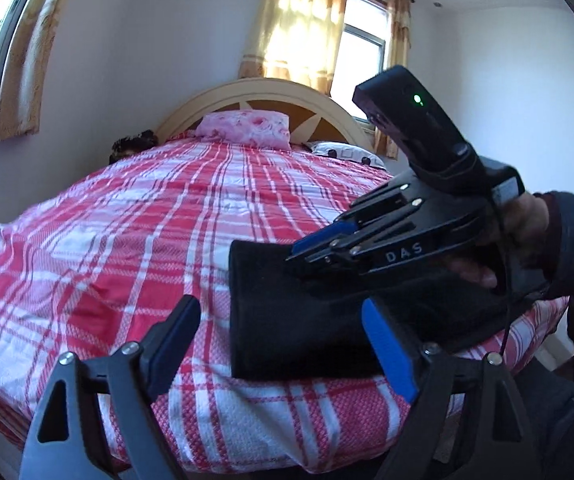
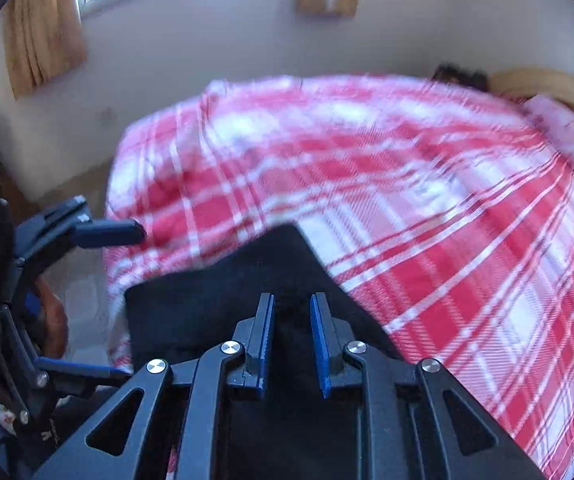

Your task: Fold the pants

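The black pants (image 1: 287, 312) lie folded into a flat oblong near the front edge of the bed (image 1: 107, 240). My left gripper (image 1: 283, 336) is open wide, one finger on each side of the pants' near end, and neither pad touches the cloth. My right gripper (image 1: 295, 252), held by a hand (image 1: 523, 216), hovers over the pants' far side. In the right wrist view the right gripper (image 2: 292, 300) points down over the pants (image 2: 227, 280). Its jaws stand narrowly apart with nothing between them. The left gripper (image 2: 133, 300) shows at the pants' left edge.
A red and white plaid cover (image 2: 447, 240) is spread over the whole bed. A pink pillow (image 1: 247, 126) and a white pillow (image 1: 343, 152) lie by the arched headboard (image 1: 263, 96). Curtained windows (image 1: 307, 28) are behind. The floor (image 2: 83, 292) drops off beside the bed.
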A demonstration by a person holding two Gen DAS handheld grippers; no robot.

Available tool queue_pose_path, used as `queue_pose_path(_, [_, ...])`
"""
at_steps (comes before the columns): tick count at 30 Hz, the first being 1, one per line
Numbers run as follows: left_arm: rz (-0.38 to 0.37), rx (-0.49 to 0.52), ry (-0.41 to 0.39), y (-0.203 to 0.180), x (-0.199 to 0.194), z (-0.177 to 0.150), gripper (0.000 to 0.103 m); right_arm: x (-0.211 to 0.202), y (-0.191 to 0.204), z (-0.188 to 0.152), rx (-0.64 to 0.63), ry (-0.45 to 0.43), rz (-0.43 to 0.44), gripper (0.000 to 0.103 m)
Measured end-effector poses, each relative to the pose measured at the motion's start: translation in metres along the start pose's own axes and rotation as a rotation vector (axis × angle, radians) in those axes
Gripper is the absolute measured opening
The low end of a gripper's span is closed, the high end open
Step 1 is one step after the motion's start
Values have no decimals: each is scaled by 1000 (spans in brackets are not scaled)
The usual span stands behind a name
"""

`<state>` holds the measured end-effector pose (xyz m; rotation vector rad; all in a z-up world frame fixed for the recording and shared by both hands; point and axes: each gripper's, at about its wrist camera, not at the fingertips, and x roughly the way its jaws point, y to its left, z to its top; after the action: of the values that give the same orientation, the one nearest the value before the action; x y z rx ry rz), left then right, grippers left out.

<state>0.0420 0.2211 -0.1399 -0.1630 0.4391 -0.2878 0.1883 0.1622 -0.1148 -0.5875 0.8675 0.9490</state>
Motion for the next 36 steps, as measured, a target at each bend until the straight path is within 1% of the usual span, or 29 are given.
queue_pose_path(3, [-5,-62,3,11,0,-2,86,11,2,4,-26,10,7,20])
queue_pose_path(5, [-4,-83,0,15,0,-3,86,14,2,5,-26,5,1,19])
queue_pose_path(6, [-2,-88,-4,16,0,-3,86,16,2,5,-25,6,-6,17])
queue_pose_path(8, [1,-85,0,15,1,-4,86,22,1,8,-27,9,-57,14])
queue_pose_path(10, [-1,-74,2,13,1,-5,86,32,-6,13,8,13,-95,14])
queue_pose_path(13, [8,-51,-7,9,-1,-2,86,29,-23,16,108,-9,-72,14])
queue_pose_path(15, [17,-43,-18,10,-4,0,86,19,-20,14,109,-23,-74,14])
queue_pose_path(17, [28,-56,-22,15,-3,2,86,0,-16,6,122,-62,-85,15])
queue_pose_path(20, [57,-62,-20,22,-3,1,86,-31,-3,-12,136,-124,-39,15])
queue_pose_path(21, [70,-59,-19,23,-4,2,86,-37,3,-18,136,-136,-36,15])
queue_pose_path(22, [90,-57,-19,25,-5,2,86,-40,9,-25,136,-133,-44,16])
queue_pose_path(24, [113,-68,-20,29,-5,3,89,-38,19,-39,142,-104,-77,17])
queue_pose_path(25, [125,-83,-19,31,-5,4,92,-33,24,-45,142,-90,-89,17])
queue_pose_path(27, [132,-96,-11,32,-5,7,92,-14,30,-58,130,-31,-85,19])
queue_pose_path(29, [137,-81,-7,25,-7,11,93,-14,30,-66,149,-75,-94,19])
queue_pose_path(31, [144,-67,-3,19,-6,15,97,-19,24,-68,203,-76,-76,19])
queue_pose_path(32, [147,-59,1,14,-5,17,97,-25,21,-69,230,-77,-80,20])
queue_pose_path(36, [129,-54,22,-4,3,25,97,-47,15,-87,274,-95,-155,25])
